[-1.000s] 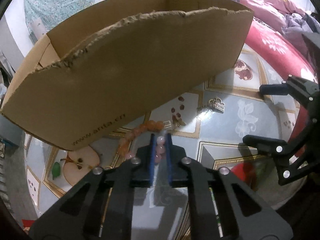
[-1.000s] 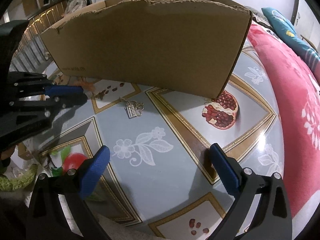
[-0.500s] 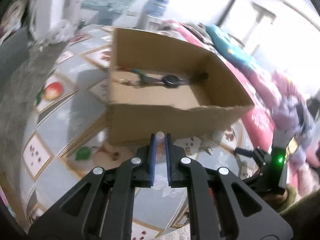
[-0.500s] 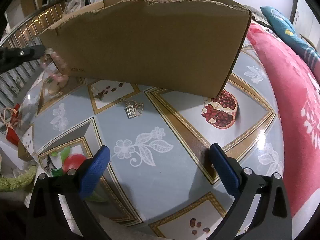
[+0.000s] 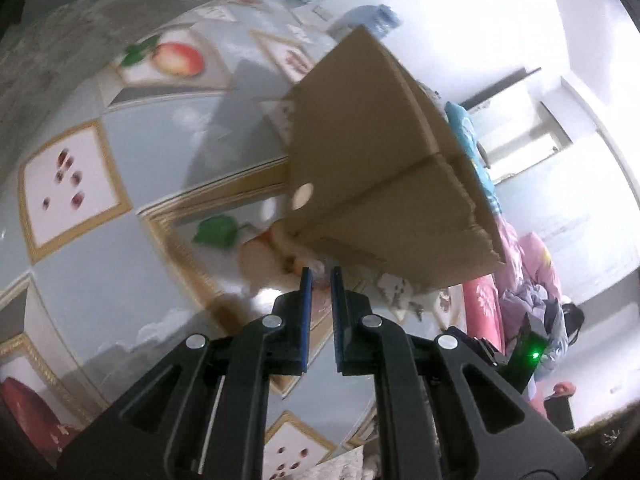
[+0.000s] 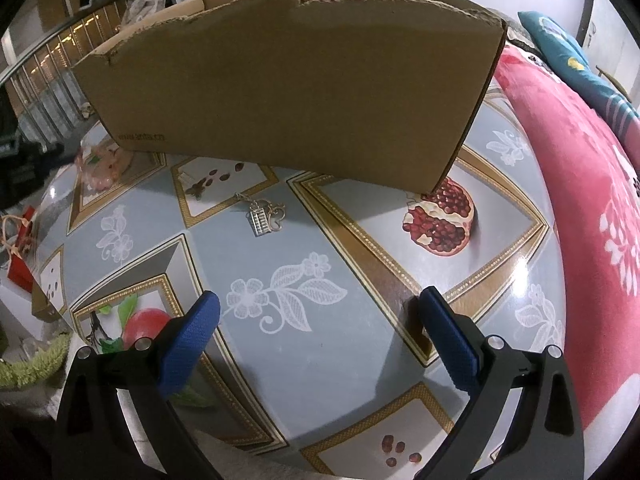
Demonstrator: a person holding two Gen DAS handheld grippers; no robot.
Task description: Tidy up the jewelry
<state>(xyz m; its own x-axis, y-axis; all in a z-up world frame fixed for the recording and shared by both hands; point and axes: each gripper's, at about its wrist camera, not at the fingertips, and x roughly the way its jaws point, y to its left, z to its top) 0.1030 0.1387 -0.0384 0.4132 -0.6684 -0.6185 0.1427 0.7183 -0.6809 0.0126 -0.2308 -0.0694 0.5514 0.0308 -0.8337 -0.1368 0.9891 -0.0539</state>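
Observation:
My left gripper (image 5: 320,280) is shut on a pink bead bracelet (image 5: 320,275), which shows only as a pale blur between the blue pads. It hangs close to the corner of the open cardboard box (image 5: 380,184). In the right wrist view the same bracelet (image 6: 102,164) is a pink smear left of the box (image 6: 288,92), beside the dark blur of the left gripper (image 6: 44,160). A silver charm pendant (image 6: 266,216) lies on the fruit-print tablecloth (image 6: 280,360) in front of the box. My right gripper (image 6: 320,308) stands open and empty above the cloth, nearer than the pendant.
A red floral blanket (image 6: 580,200) and a teal pillow (image 6: 568,52) border the table on the right. Off the table's left edge sit a red gift bag (image 6: 20,260) and a green fluffy mat (image 6: 28,364). A small trinket (image 6: 196,191) lies near the seed print.
The left gripper has lifted the bracelet off the cloth, swung left around the box's end and rolled over. The right gripper has stayed where it was, open.

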